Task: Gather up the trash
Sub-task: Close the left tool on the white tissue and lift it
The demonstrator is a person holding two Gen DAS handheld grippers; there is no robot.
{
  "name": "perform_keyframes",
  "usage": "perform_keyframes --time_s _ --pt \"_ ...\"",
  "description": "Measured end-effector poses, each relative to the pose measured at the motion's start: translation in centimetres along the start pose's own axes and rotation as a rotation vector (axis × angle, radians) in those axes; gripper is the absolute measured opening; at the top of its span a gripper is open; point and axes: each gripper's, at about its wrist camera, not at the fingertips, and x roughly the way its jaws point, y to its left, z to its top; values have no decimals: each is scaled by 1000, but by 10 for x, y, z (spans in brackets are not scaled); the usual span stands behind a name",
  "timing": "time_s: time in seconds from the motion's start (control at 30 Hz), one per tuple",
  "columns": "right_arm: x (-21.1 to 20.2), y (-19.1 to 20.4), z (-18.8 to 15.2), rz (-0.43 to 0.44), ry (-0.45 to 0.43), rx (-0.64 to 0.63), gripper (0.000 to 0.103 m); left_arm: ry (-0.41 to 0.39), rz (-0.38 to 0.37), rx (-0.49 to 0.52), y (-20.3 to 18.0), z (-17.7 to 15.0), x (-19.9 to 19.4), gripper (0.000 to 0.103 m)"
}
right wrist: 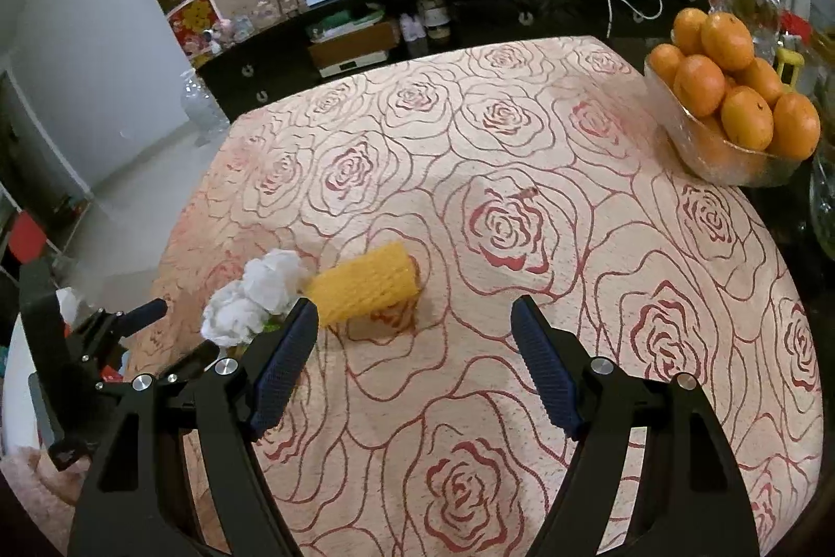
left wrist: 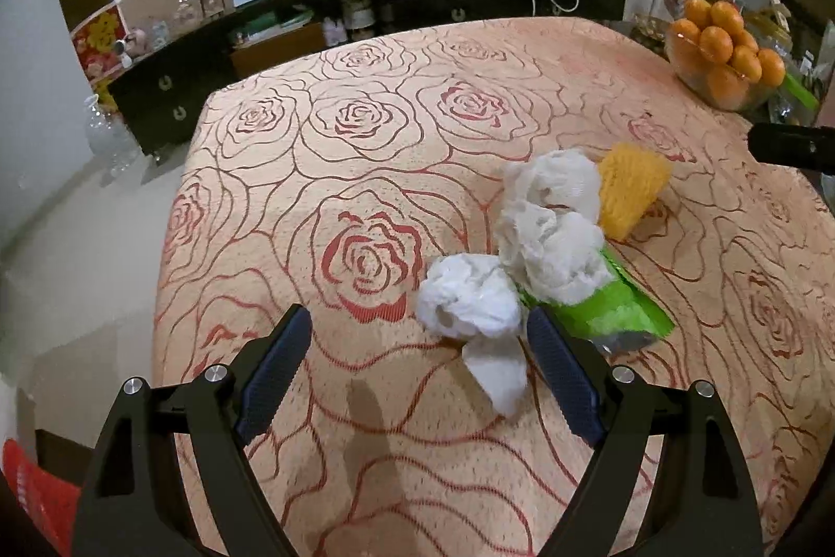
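Note:
A heap of trash lies on the rose-patterned tablecloth (left wrist: 365,170). It holds crumpled white tissues (left wrist: 472,301) (left wrist: 553,223), a green wrapper (left wrist: 610,311) under them and a yellow foam net sleeve (left wrist: 629,191). My left gripper (left wrist: 415,327) is open and empty. The nearest tissue sits just inside its right finger. In the right wrist view my right gripper (right wrist: 415,317) is open and empty, just before the yellow sleeve (right wrist: 365,291). The tissues (right wrist: 261,296) lie left of it, beside the left gripper (right wrist: 135,327).
A glass bowl of oranges (right wrist: 730,123) stands at the table's far right; it also shows in the left wrist view (left wrist: 725,56). A dark sideboard (right wrist: 469,9) with frames and ornaments runs behind the table. The table edge drops to the floor (left wrist: 78,244) on the left.

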Motion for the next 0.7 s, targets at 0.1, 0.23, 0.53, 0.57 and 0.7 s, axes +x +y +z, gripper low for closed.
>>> perform_keyframes --time_s 0.1,0.23,0.53,0.57,0.7 --pt "8 0 0 -3 15 10 74 4 -19 -27 3 3 8 81" --pt "17 2 1 -1 30 10 74 10 -60 -57 4 5 15 68" --pt "36 11 2 0 54 6 74 22 -80 -90 6 5 16 40" --pt "38 11 2 -1 55 7 74 21 -74 -90 7 5 14 40" --pt "47 12 4 -11 49 10 74 5 -52 -100 17 2 -1 40"
